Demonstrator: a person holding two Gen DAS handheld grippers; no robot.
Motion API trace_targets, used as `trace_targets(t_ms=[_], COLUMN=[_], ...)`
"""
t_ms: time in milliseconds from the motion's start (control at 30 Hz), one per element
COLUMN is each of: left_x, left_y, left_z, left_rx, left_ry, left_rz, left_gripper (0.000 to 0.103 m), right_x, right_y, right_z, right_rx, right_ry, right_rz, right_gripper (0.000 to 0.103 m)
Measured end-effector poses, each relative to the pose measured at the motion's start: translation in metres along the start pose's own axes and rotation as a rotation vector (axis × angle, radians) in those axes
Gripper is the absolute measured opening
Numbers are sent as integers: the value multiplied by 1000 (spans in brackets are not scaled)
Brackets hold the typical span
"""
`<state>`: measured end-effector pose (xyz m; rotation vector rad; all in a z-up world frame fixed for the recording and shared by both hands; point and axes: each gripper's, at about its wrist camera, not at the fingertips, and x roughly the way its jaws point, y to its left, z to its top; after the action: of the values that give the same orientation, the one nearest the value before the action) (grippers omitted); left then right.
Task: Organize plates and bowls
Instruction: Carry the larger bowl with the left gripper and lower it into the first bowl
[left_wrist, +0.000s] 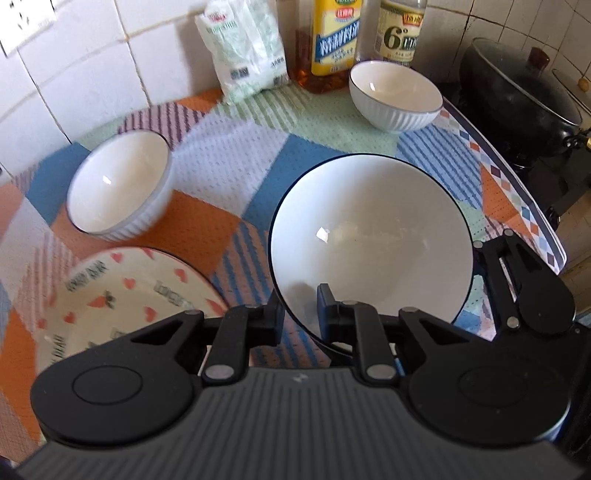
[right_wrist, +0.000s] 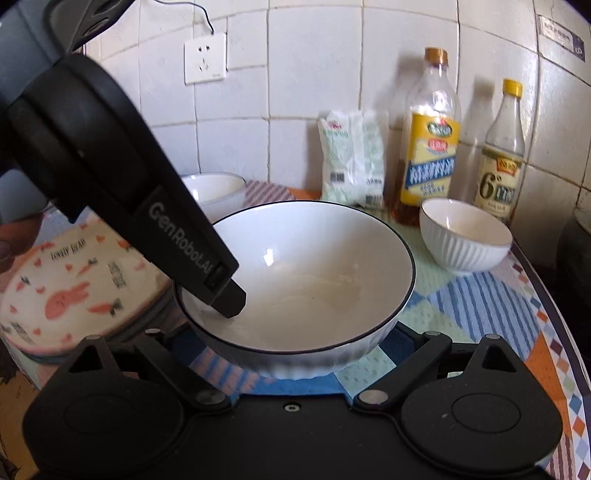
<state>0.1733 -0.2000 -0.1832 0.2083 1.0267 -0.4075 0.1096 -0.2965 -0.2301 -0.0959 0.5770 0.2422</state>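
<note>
Left gripper (left_wrist: 301, 314) is clamped on the big bowl's (left_wrist: 369, 236) near rim just right of the bunny plate (left_wrist: 122, 295), right gripper (right_wrist: 291, 354) looks spread under it, so lift level.

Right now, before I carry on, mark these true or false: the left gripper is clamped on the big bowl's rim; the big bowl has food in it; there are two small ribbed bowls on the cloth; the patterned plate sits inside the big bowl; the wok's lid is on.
1. The left gripper is clamped on the rim of the big bowl. True: one finger is inside, one outside.
2. The big bowl has food in it. False: it is empty.
3. Two small ribbed bowls stand on the cloth. True: one near the bottles, one to the left.
4. The patterned plate sits inside the big bowl. False: it lies beside it on the cloth.
5. The wok has its lid on. True.
</note>
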Motion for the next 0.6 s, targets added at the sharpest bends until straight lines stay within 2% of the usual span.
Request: trace_targets(t_ms=[133,267,600], left_x=[-17,-29,-44], left_y=[15,47,133], left_z=[4,8,33], left_rx=[6,-40,-42], left_ry=[-13,-20,-32], left_rz=[8,-6,50], left_gripper=[17,17,17], right_x=[-2,1,48], right_y=[12,28,74], right_z=[18,39,99], right_rx=[-9,-51,-71], right_ry=[-23,-42,-61], right_rz=[6,24,76], right_gripper=[98,98,98])
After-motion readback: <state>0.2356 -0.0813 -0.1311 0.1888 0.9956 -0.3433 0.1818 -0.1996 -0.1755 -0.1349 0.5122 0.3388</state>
